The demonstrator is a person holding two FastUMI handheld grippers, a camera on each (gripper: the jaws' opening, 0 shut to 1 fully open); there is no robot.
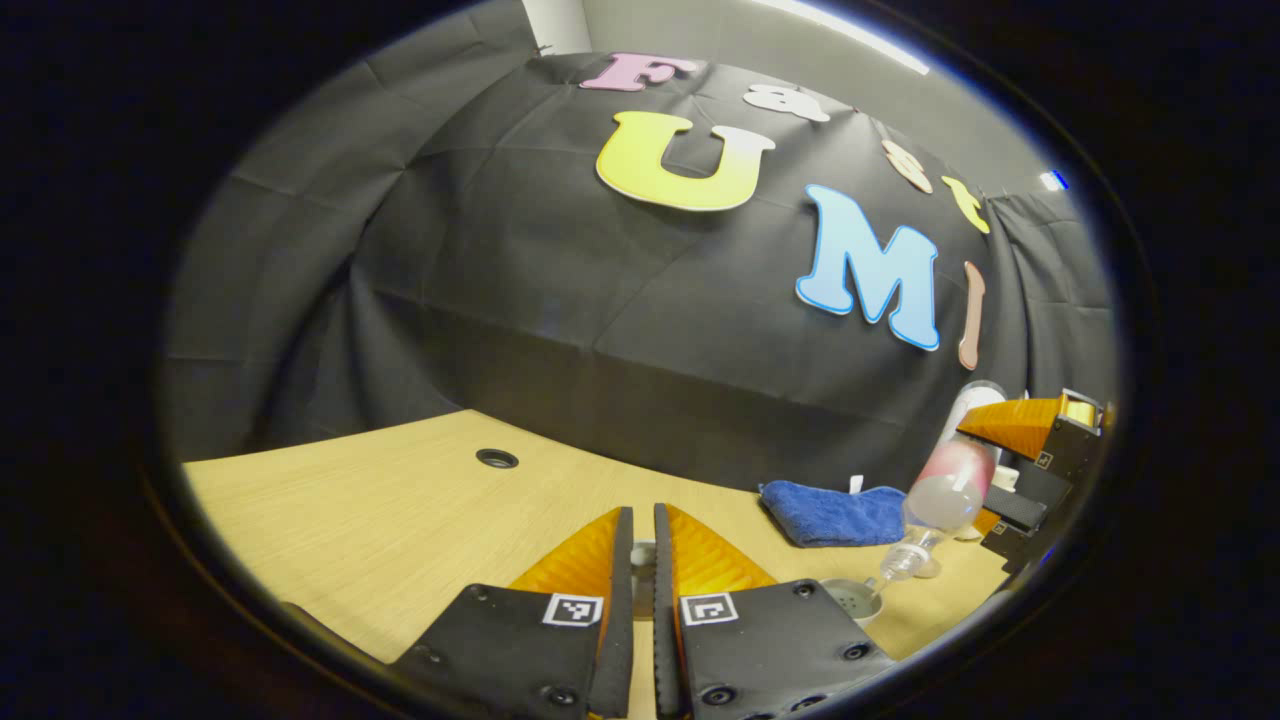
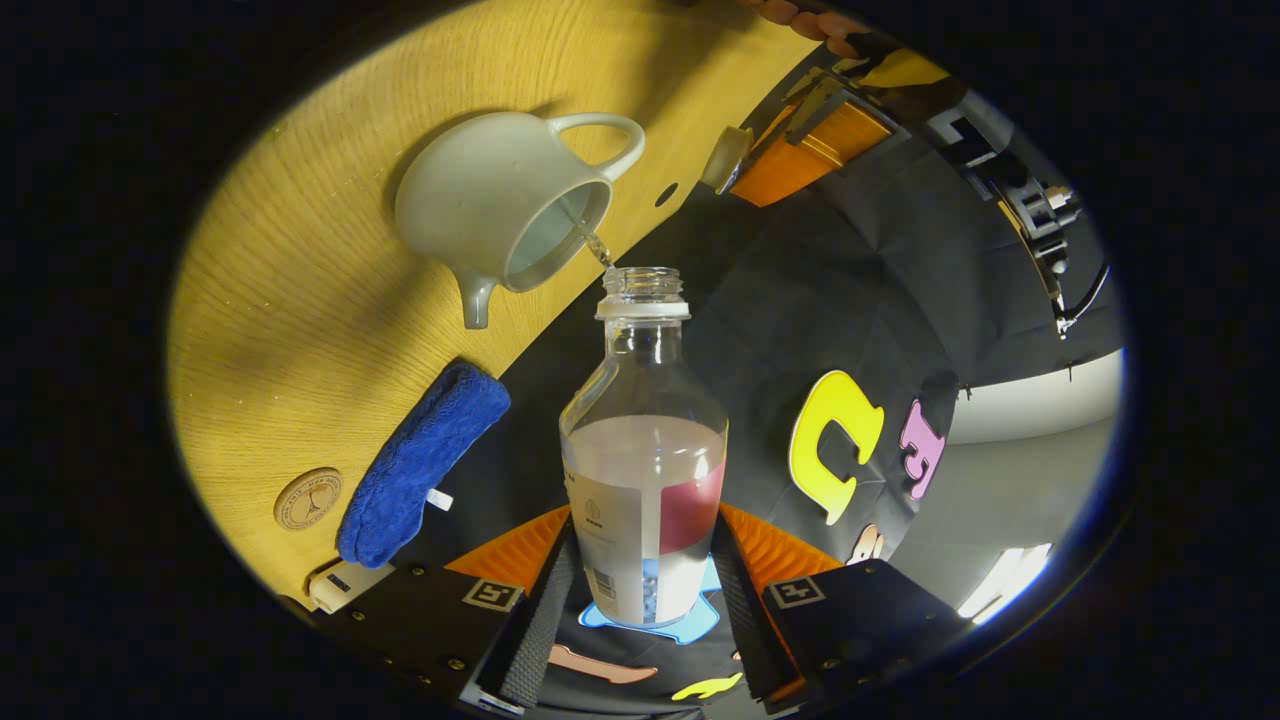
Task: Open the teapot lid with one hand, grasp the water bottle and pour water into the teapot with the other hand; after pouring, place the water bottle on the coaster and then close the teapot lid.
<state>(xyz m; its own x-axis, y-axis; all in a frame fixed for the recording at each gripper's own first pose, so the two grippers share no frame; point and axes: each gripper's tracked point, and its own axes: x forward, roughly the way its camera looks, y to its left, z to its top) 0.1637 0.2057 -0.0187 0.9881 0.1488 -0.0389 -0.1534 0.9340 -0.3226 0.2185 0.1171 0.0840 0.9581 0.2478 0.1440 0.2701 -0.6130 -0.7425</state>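
Above table (image 2: 300,300) — water bottle (image 2: 645,450) mouth-down toward teapot (image 2: 500,200)

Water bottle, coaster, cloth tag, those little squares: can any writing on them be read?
Water bottle label: small print, too blurred to read.
Coaster: round engraved emblem, too small to read.
Blue cloth tag: no legible text.
Square markers beside the jaws: patterns, not words.
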